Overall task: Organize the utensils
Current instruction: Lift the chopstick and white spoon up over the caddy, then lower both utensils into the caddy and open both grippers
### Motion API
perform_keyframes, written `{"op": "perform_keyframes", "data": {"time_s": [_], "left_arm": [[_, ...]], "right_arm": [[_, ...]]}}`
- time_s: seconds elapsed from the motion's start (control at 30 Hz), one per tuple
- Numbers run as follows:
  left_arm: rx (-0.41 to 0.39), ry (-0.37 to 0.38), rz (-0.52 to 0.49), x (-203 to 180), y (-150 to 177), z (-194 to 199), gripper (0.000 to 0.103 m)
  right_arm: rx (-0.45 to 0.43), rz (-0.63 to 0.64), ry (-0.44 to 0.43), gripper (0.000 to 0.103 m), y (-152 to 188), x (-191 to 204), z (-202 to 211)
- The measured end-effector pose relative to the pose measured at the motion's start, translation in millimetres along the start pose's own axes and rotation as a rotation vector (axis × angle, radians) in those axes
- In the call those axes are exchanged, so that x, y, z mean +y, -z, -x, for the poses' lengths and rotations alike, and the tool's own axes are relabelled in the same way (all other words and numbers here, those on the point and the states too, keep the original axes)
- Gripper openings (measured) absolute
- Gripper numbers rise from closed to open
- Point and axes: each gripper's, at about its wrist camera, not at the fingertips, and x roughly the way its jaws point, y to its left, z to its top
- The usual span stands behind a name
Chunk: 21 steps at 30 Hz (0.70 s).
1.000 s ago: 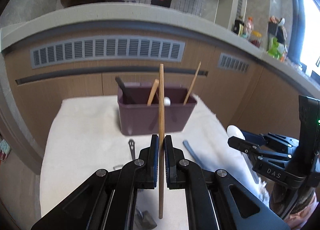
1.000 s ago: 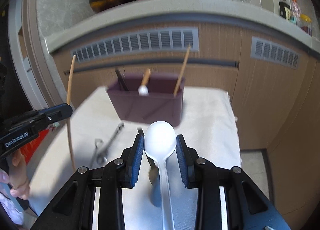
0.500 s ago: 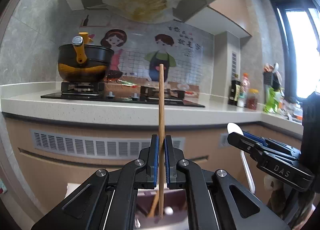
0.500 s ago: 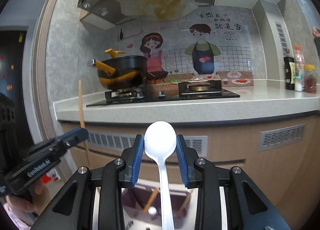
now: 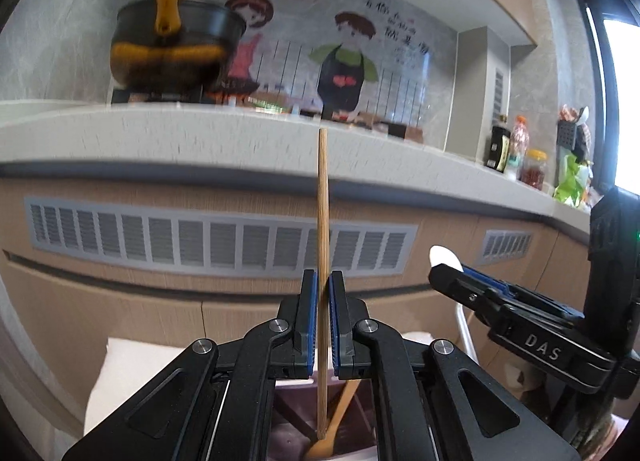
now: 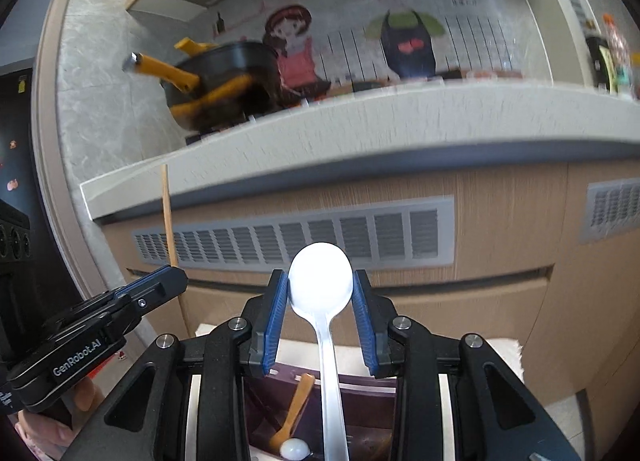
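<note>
My left gripper [image 5: 323,293] is shut on a wooden chopstick [image 5: 322,221] held upright, its lower tip over the dark purple utensil box [image 5: 292,417] just below. My right gripper [image 6: 320,289] is shut on a white plastic spoon [image 6: 321,281], bowl up, handle reaching down into the same box [image 6: 360,413]. A wooden spoon [image 6: 298,401] and a small white spoon [image 6: 295,449] stand in the box. The left gripper [image 6: 160,285] with its chopstick [image 6: 168,217] shows at the left of the right wrist view. The right gripper [image 5: 452,273] shows at the right of the left wrist view.
The box stands on a white cloth [image 5: 120,365] over a small table. Behind it are wooden cabinet fronts with vents [image 5: 200,237] under a pale counter [image 5: 200,133]. A black and yellow pot [image 5: 176,45] sits on the hob; bottles and jars [image 5: 516,157] stand at the right.
Both grippers have tipped from looking down at the table, up to the wall, and partly back down. Both now hang right over the box, with chopstick and spoon still held.
</note>
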Motion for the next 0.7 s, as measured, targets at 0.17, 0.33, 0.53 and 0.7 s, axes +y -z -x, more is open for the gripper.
{"op": "perform_keyframes", "data": {"time_s": [0.17, 0.33, 0.53, 0.7], "left_arm": [[0.020, 0.000, -0.007, 2, 21, -19, 0.006], [0.060, -0.018, -0.021, 2, 42, -36, 0.006], [0.104, -0.036, -0.032, 0, 65, -45, 0.006], [0.133, -0.051, -0.045, -3, 78, -45, 0.006]], "right_arm": [[0.029, -0.018, 0.005, 0.030, 14, -9, -21], [0.036, -0.005, 0.018, 0.030, 28, -11, -31], [0.036, 0.049, 0.059, 0.030, 49, -8, -35], [0.050, 0.096, 0.076, 0.031, 61, -2, -34]]}}
